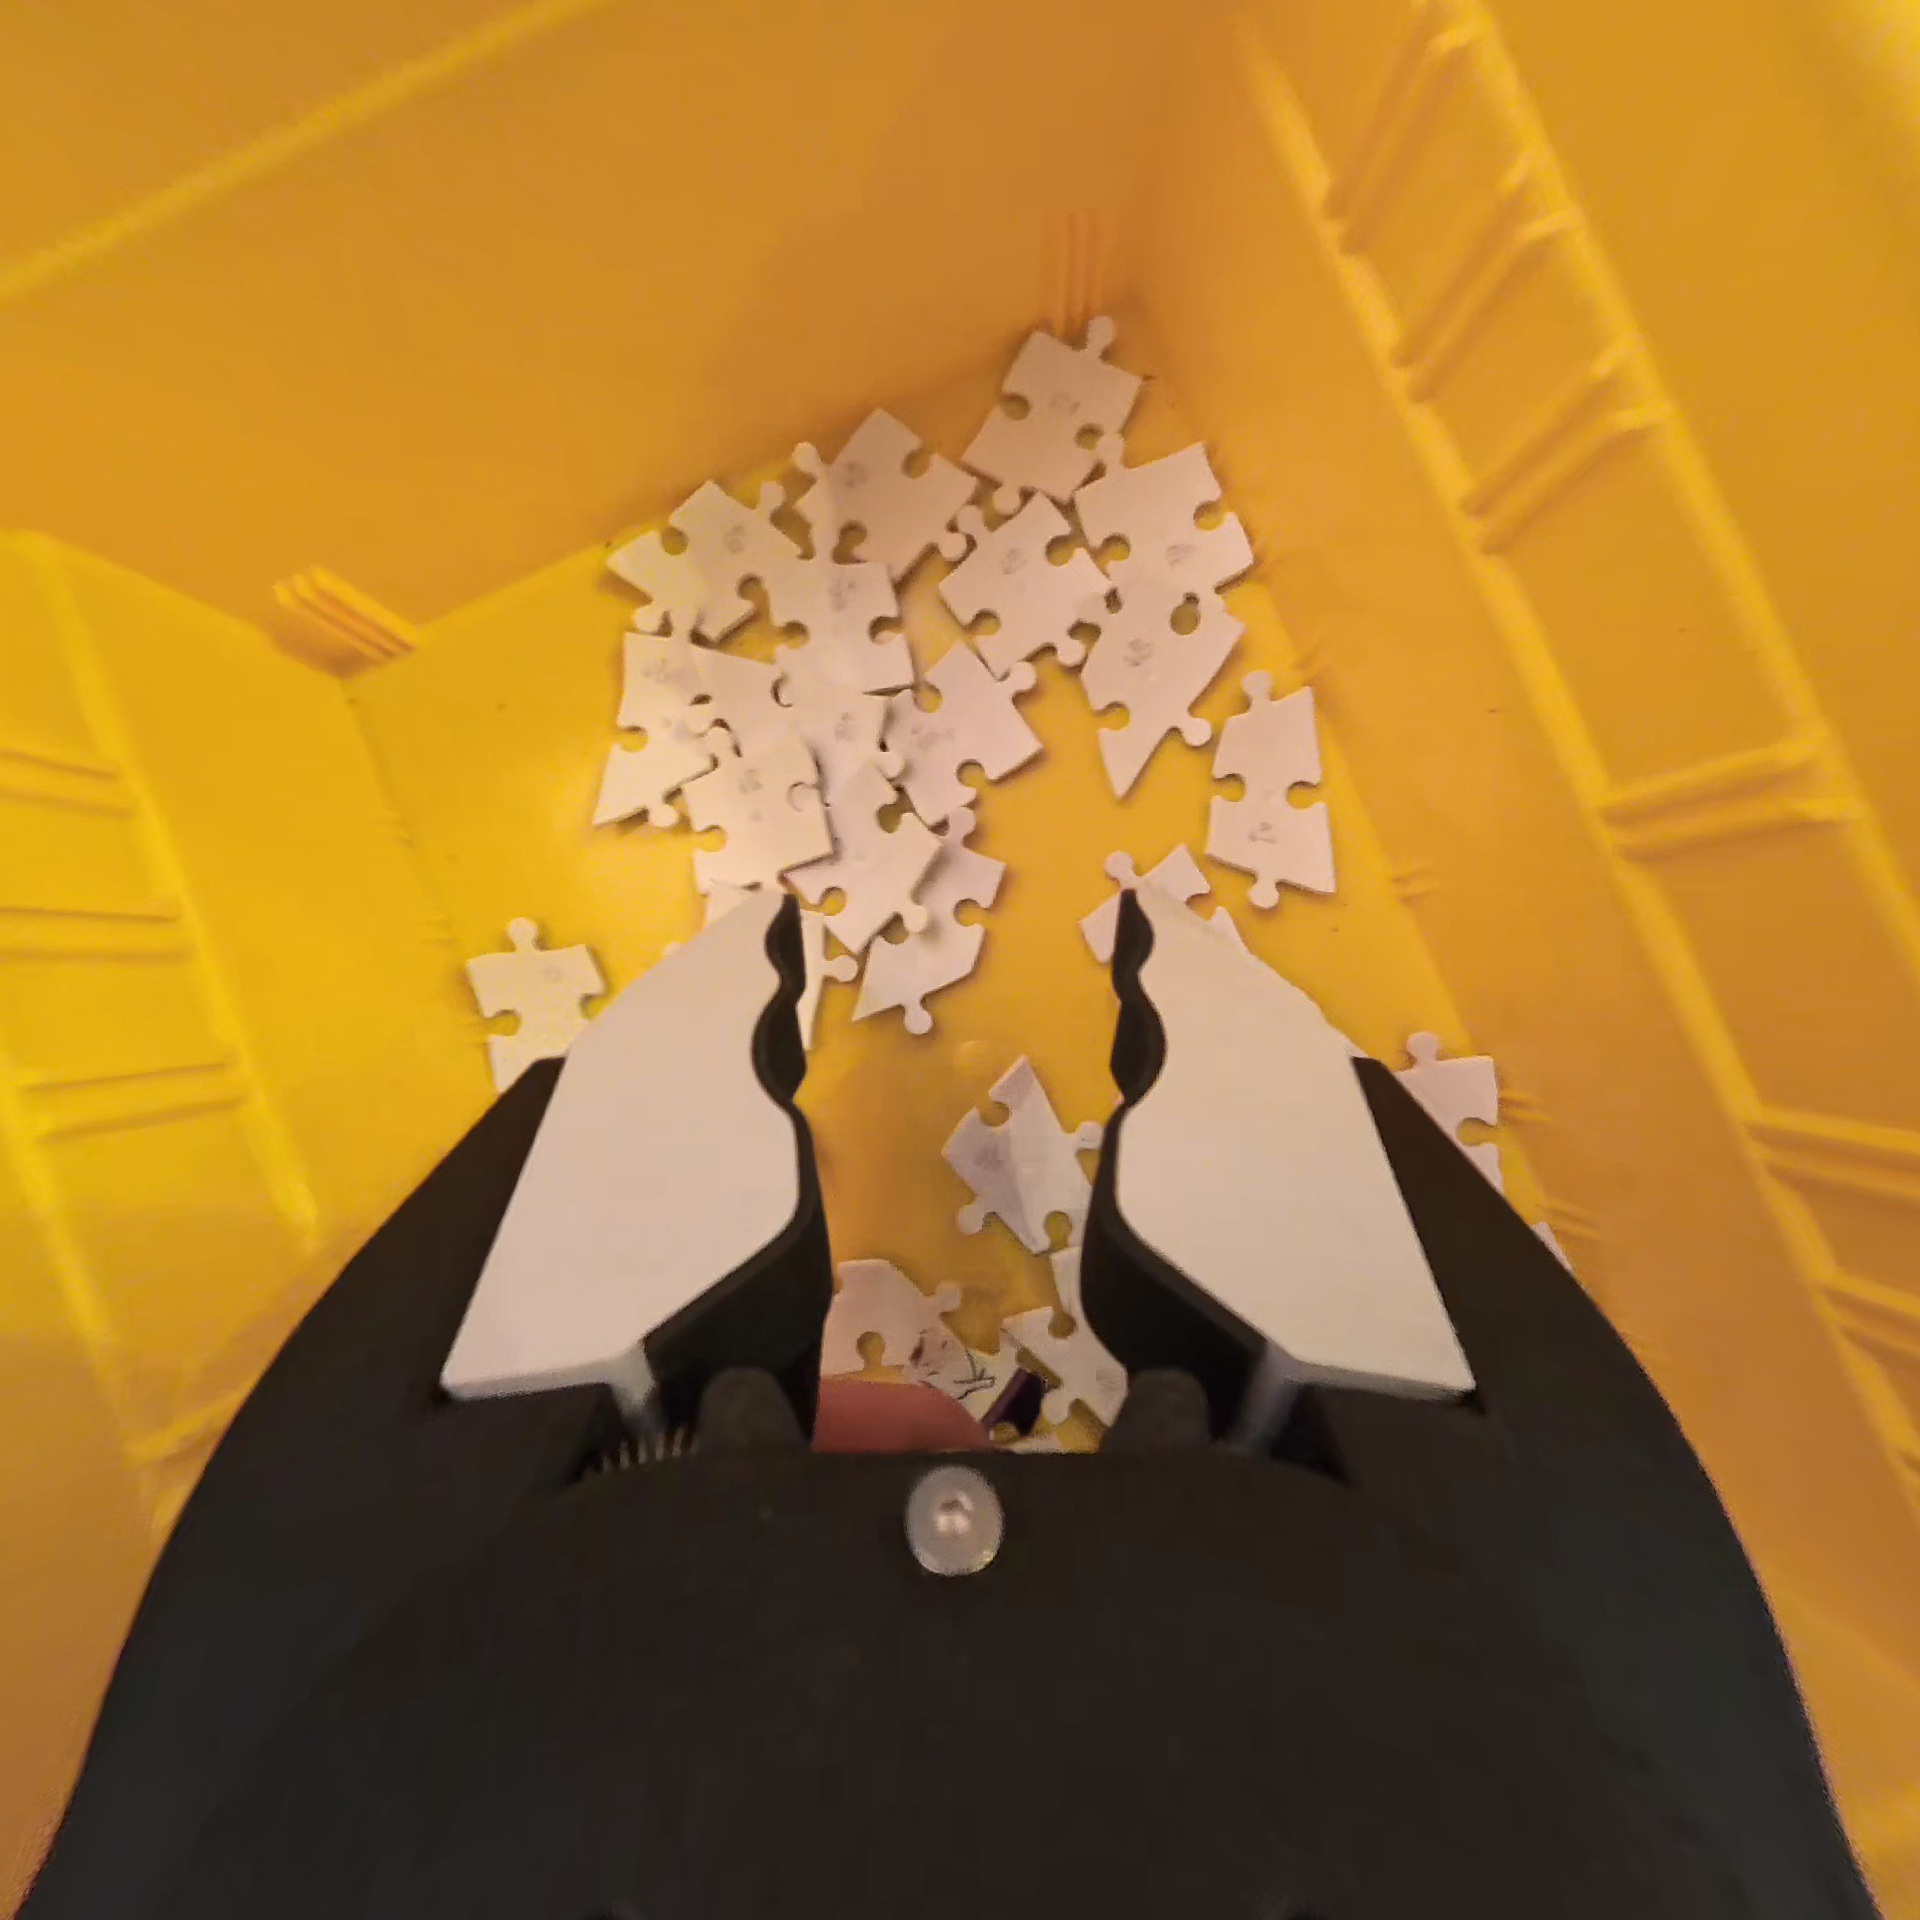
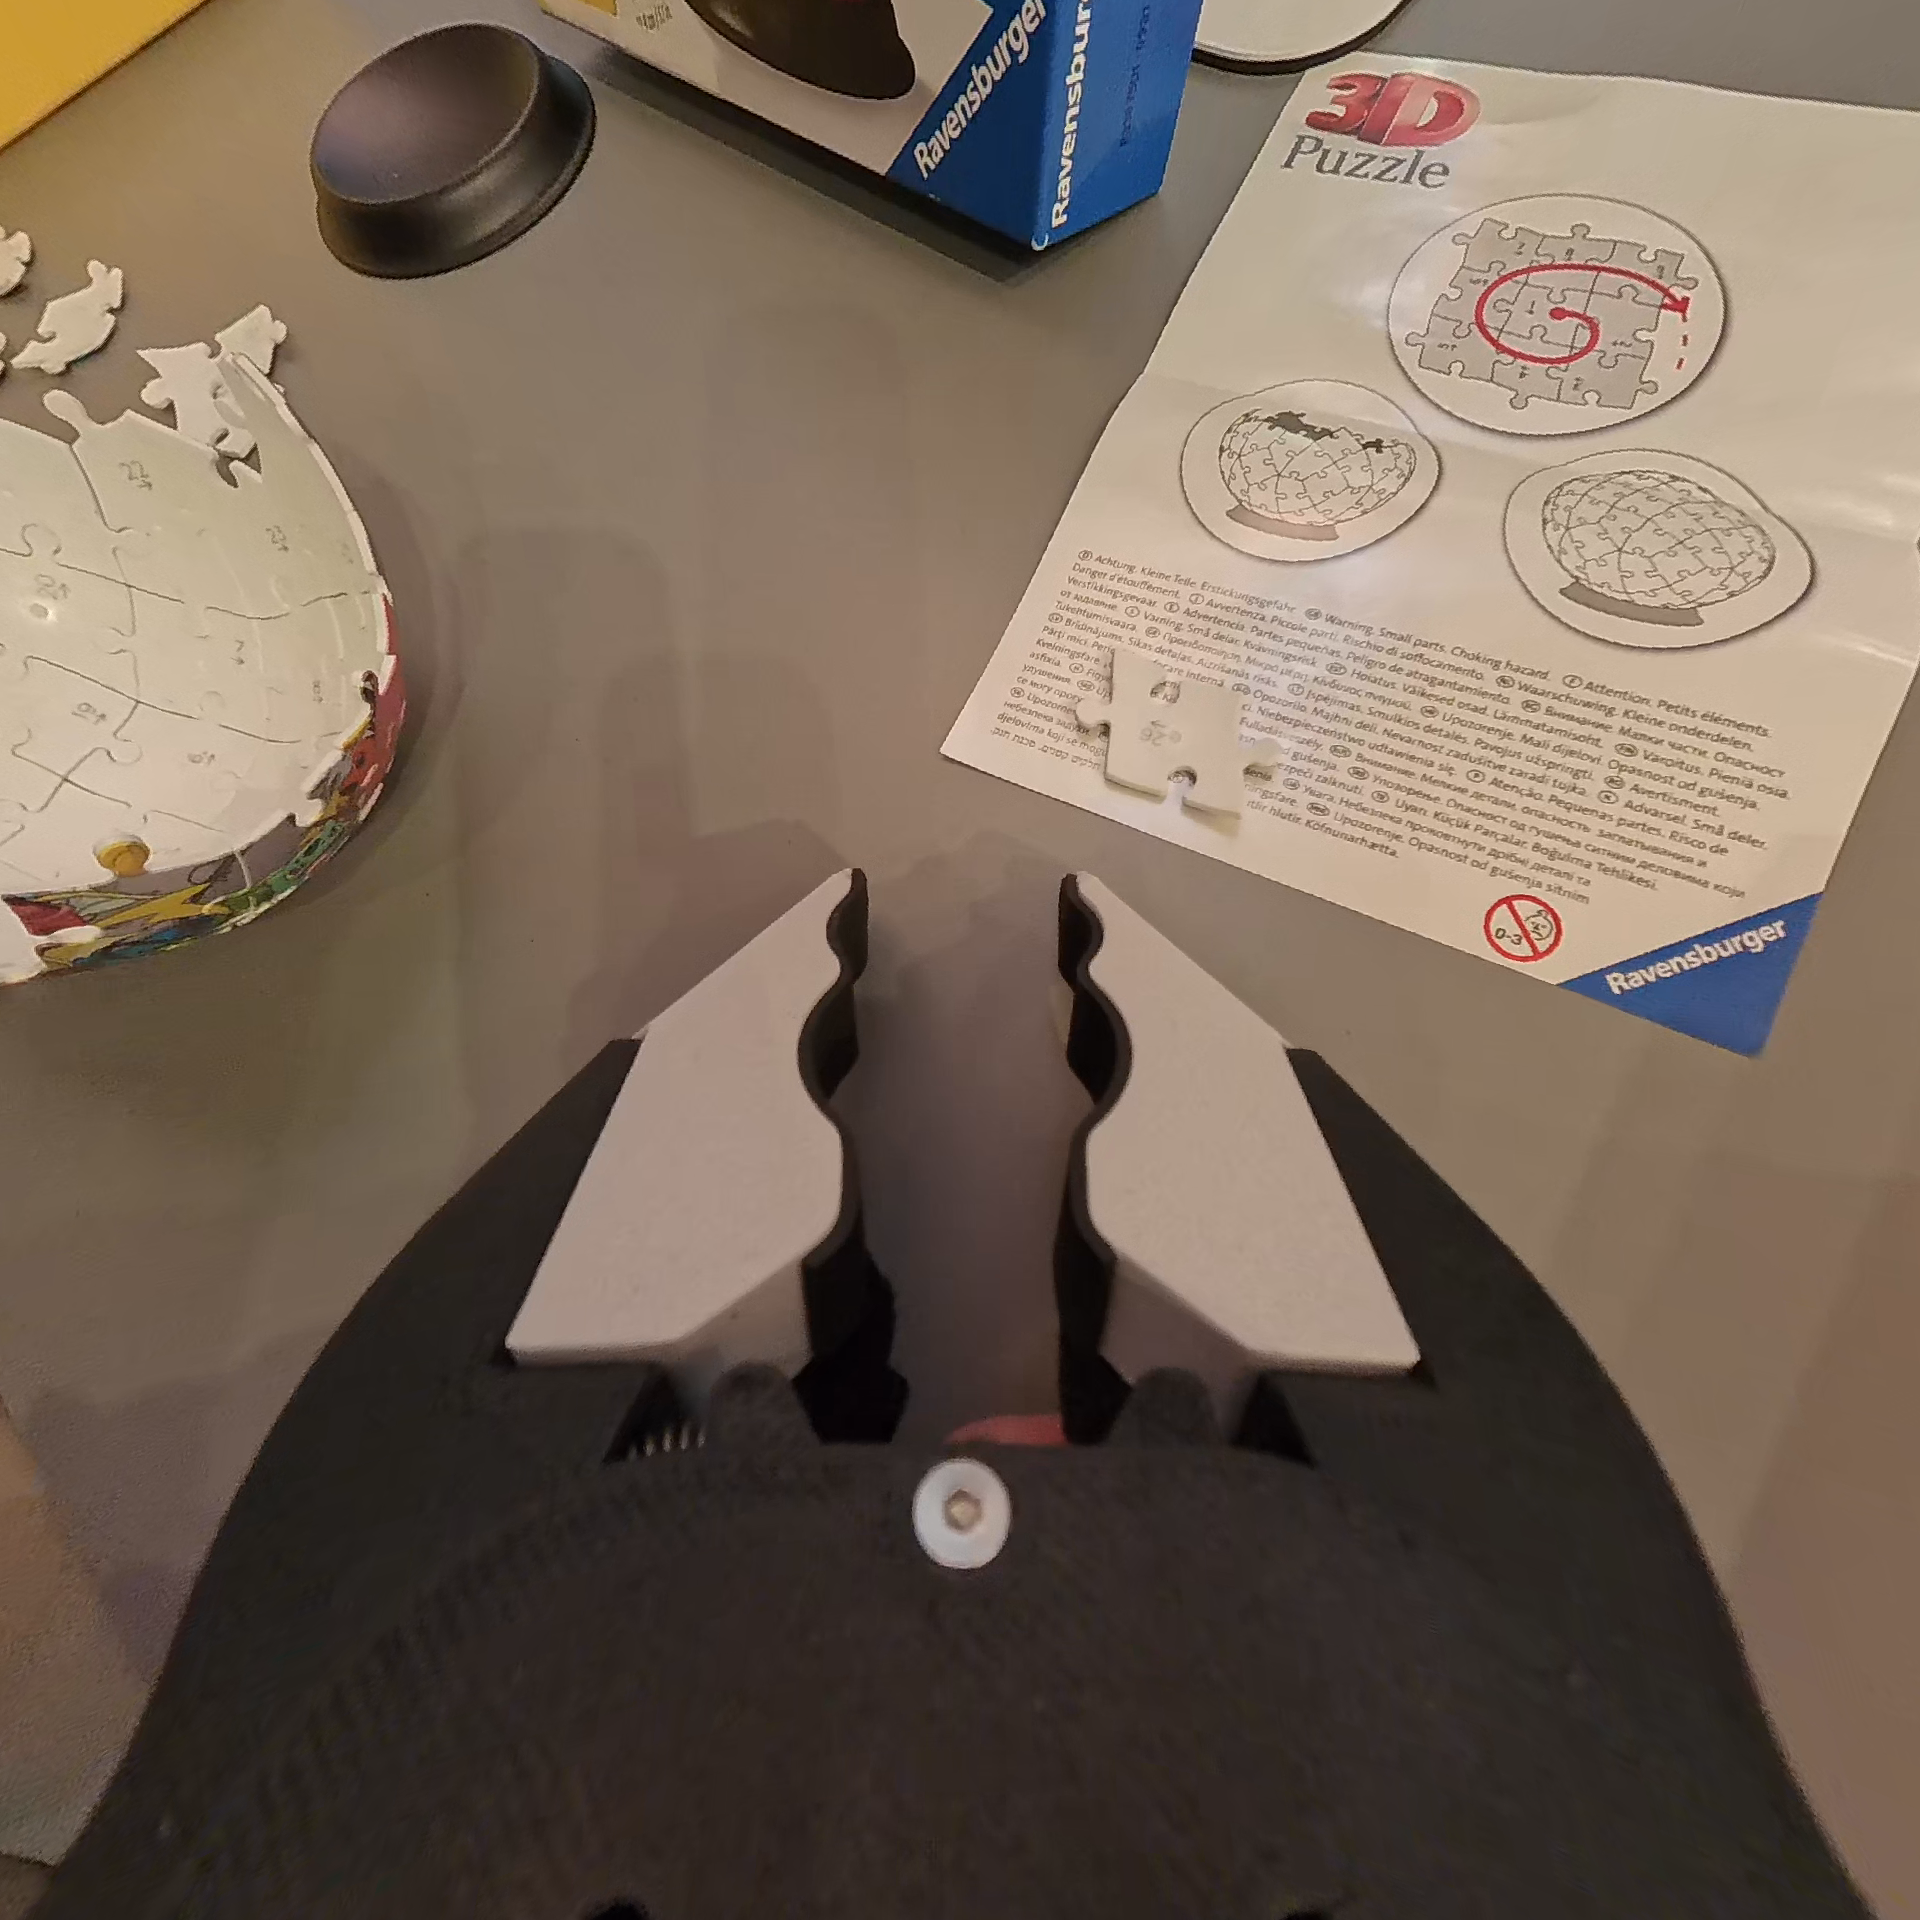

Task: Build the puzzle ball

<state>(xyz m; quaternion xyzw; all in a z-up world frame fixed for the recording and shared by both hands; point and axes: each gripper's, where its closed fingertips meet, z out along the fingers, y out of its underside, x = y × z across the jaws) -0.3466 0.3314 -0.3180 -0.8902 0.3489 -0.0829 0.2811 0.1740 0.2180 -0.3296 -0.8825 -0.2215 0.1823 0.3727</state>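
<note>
In the left wrist view, my left gripper [image 1: 961,914] is open and empty inside a yellow bin [image 1: 416,395], above a heap of white puzzle pieces [image 1: 883,675] lying back side up on the bin floor. In the right wrist view, my right gripper [image 2: 961,894] is open and empty above the grey table [image 2: 675,540]. A half-built puzzle ball [image 2: 177,665], a bowl-shaped shell with white inside and coloured outside, sits at the left. A single white puzzle piece [image 2: 1169,743] lies on the instruction sheet [image 2: 1455,520], just ahead and to the right of the right gripper.
A black round stand [image 2: 447,156] sits at the back left of the table. A blue and white puzzle box [image 2: 987,94] stands at the back centre. Loose white pieces [image 2: 73,312] lie beyond the ball. The bin's ribbed walls [image 1: 1558,520] enclose the left gripper closely. There is about 55 cm between the tips of the two grippers.
</note>
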